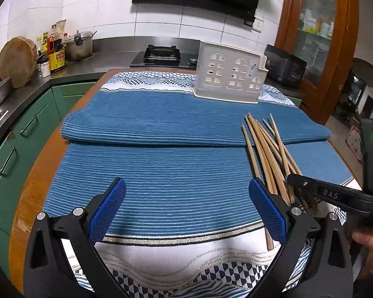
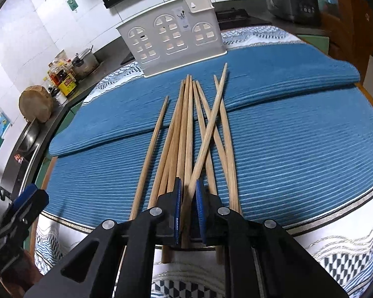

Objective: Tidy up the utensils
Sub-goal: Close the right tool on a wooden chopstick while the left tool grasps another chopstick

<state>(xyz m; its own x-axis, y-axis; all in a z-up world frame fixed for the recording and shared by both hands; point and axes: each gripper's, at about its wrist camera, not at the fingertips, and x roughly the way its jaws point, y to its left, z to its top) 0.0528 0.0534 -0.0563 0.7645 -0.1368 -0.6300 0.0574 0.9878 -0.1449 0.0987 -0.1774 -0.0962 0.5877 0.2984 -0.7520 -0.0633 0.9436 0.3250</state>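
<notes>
Several wooden chopsticks (image 2: 184,129) lie in a loose bundle on the blue ribbed mat (image 2: 286,149), tips pointing toward a white plastic utensil holder (image 2: 171,37) that stands at the mat's far edge. My right gripper (image 2: 188,186) is shut on the near ends of the middle chopsticks, including one that crosses the others at a slant. In the left wrist view the bundle of chopsticks (image 1: 263,146) is at the right, with the right gripper (image 1: 294,177) down on it. My left gripper (image 1: 186,183) hovers open over bare mat, left of the bundle, holding nothing. The holder (image 1: 228,74) stands ahead of it, to the right.
A patterned white cloth (image 1: 176,260) covers the near table edge. A stove (image 1: 161,53), a pot (image 1: 78,46), bottles (image 1: 54,49) and a round wooden board (image 1: 17,60) line the counter behind and to the left. A black appliance (image 1: 286,68) sits beside the holder. A hand (image 1: 368,245) holds the right gripper.
</notes>
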